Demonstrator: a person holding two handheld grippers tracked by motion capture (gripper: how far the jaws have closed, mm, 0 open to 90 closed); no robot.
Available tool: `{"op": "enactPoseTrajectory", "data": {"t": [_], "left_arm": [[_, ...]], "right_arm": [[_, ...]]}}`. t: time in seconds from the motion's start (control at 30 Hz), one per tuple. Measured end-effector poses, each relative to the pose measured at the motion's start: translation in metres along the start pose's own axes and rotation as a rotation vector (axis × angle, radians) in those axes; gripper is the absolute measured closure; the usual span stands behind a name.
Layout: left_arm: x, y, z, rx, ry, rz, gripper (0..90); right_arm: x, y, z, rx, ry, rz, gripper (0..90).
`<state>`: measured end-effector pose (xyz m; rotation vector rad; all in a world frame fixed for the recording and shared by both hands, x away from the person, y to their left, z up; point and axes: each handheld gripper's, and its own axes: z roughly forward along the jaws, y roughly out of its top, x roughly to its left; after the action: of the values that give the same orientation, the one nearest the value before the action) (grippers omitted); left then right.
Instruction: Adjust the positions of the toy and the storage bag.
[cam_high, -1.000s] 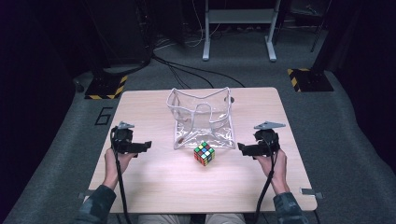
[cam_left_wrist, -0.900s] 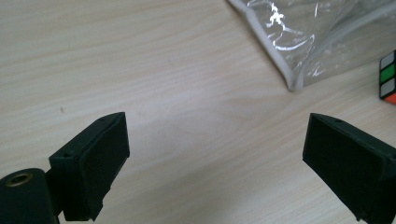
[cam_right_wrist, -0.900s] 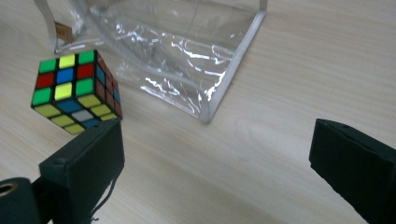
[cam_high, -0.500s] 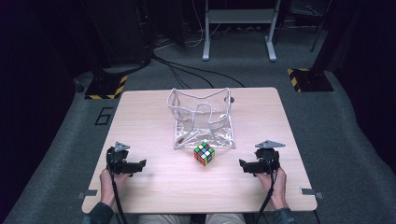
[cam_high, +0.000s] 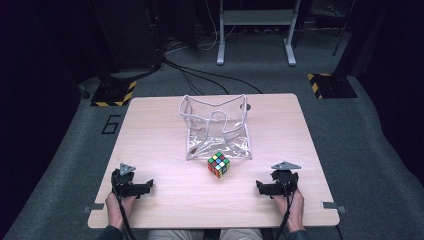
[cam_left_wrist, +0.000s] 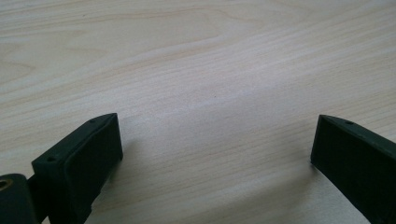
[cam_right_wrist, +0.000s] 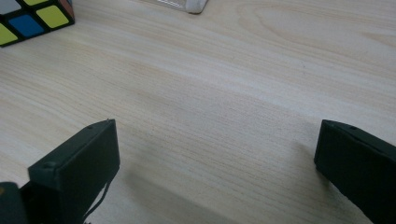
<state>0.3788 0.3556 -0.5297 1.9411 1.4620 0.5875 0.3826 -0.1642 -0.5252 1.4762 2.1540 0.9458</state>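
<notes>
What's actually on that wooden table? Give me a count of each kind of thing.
Puzzle cube: 1
Clear plastic bag: 1
Hand-held grippers, left gripper and right gripper, both with jaws open and nothing between them: 2
Total: 4

Both hands drew back toward the near edge of the worktop. The left gripper and right gripper sank low, and the left jaws opened wider, nothing between them.
</notes>
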Motion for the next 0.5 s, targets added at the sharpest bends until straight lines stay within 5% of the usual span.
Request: {"op": "enactPoseTrajectory", "data": {"t": [0.17, 0.5], "left_arm": [[0.0014, -0.0014, 0.0012, -0.011, 0.018, -0.004, 1.0], [0.0018, -0.0007, 0.0022, -0.013, 0.021, -0.001, 1.0]], "right_arm": [[0.0054, -0.0003, 0.0041, 0.009, -0.047, -0.058, 0.0], [0.0068, -0.0030, 0.0039, -0.013, -0.039, -0.070, 0.0]]}}
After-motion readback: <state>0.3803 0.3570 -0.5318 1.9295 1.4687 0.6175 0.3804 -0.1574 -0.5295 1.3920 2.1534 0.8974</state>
